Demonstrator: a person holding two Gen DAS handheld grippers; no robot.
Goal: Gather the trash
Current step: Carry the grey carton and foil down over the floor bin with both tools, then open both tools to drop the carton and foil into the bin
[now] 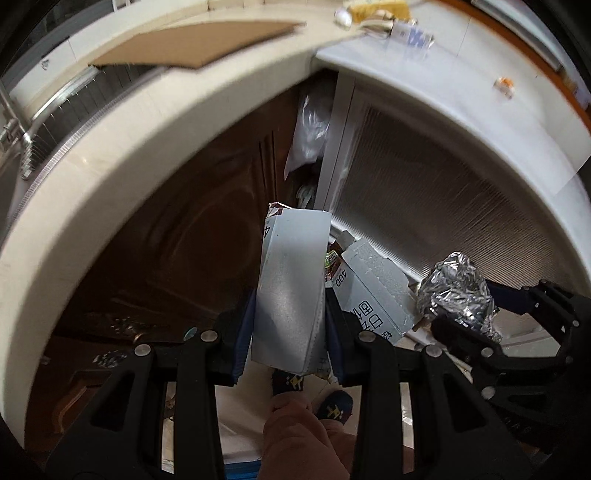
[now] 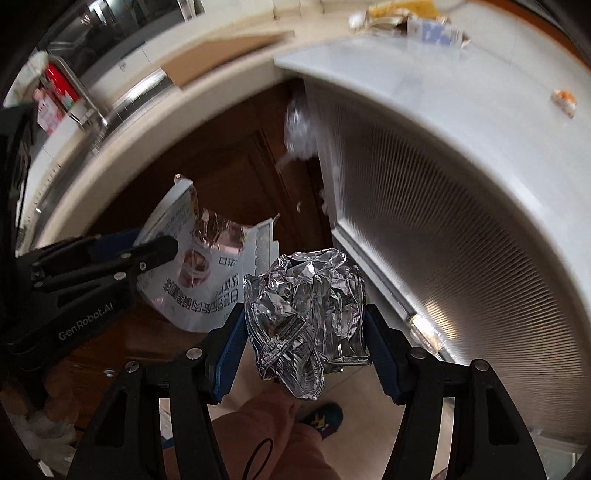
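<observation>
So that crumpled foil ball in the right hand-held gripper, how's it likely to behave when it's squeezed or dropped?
The foil ball looks crinkled and thin, so it probably dents further under the right hand-held gripper rather than springing back. It seems light for its bulk. Its lumpy, uneven shape suggests it would land and stay rather than roll far.

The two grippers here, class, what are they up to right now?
A person is clearing rubbish with a gripper in each hand. The left gripper is clamped on a flattened grey carton, and the right gripper is clamped on a crumpled foil ball. Both point down in front of the counter. More scraps lie on the counter top.
</observation>
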